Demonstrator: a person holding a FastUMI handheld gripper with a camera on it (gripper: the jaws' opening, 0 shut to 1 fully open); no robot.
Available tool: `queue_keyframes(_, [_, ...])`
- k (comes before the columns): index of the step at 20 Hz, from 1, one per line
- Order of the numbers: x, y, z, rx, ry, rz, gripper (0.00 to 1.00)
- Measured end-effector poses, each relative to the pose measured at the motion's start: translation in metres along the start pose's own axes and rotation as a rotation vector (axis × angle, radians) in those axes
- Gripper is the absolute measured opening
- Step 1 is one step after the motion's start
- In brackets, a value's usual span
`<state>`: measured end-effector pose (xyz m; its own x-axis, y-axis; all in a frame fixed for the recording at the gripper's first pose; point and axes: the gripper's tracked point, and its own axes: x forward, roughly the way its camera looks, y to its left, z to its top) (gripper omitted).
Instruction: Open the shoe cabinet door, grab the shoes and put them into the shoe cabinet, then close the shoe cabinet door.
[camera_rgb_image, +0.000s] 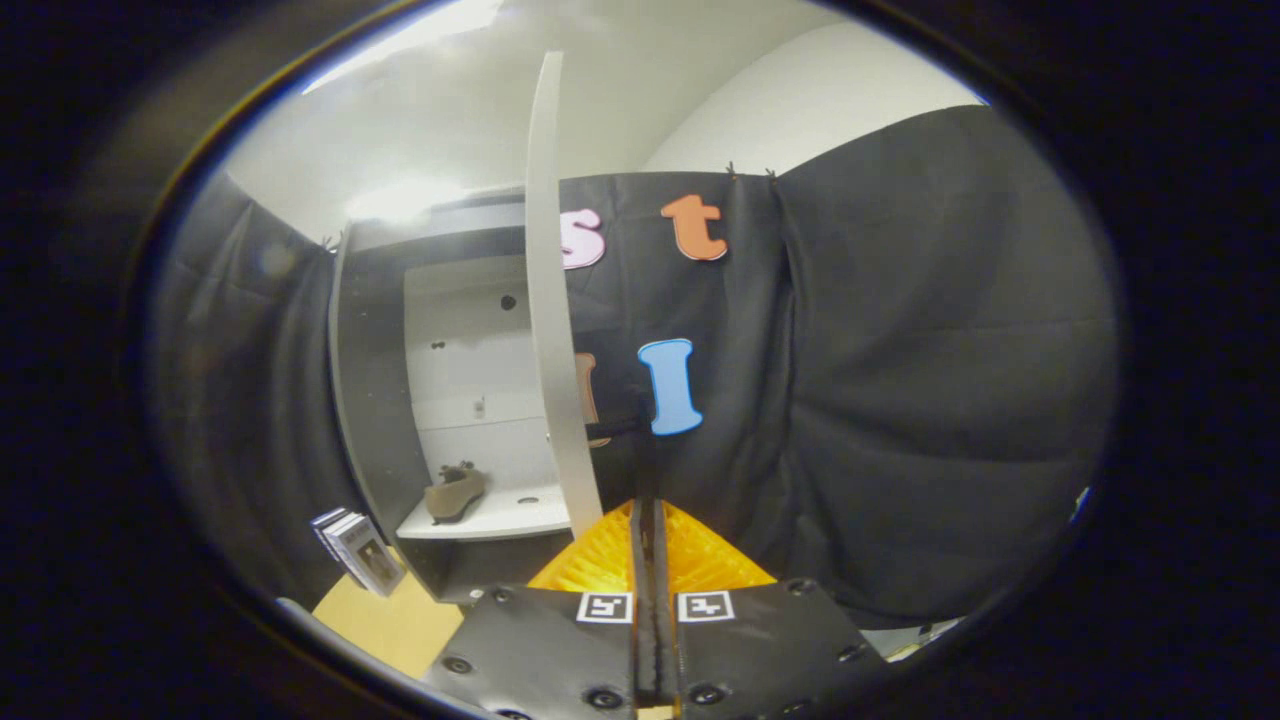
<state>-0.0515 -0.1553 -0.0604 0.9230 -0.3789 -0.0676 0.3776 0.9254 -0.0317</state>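
already inside cabinet (380, 330): shoe (455, 493); tongs (648, 520) closed

we see our handheld two-finger gripper (646, 520) at the bottom of the gripper view, pointing straight ahead and held level. its two fingers (600, 555) lie pressed side by side, with just a thin dark seam running between them from the base out to the tips. nothing sits in that seam, so the jaws are closed on empty air. the flat mounting plates behind the fingers meet along the same line, each bearing a small square marker near the seam.
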Motion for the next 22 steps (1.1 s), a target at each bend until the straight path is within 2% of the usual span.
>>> queue_keyframes(5, [-0.003, 0.002, 0.001, -0.005, -0.014, 0.026, 0.02])
queue_keyframes(13, [-0.016, 0.049, -0.010, -0.015, 0.002, 0.209, 0.02])
queue_keyframes(17, [-0.020, 0.079, -0.033, -0.015, 0.078, 0.300, 0.02])
queue_keyframes(22, [-0.020, 0.113, -0.080, -0.048, 0.202, 0.371, 0.03])
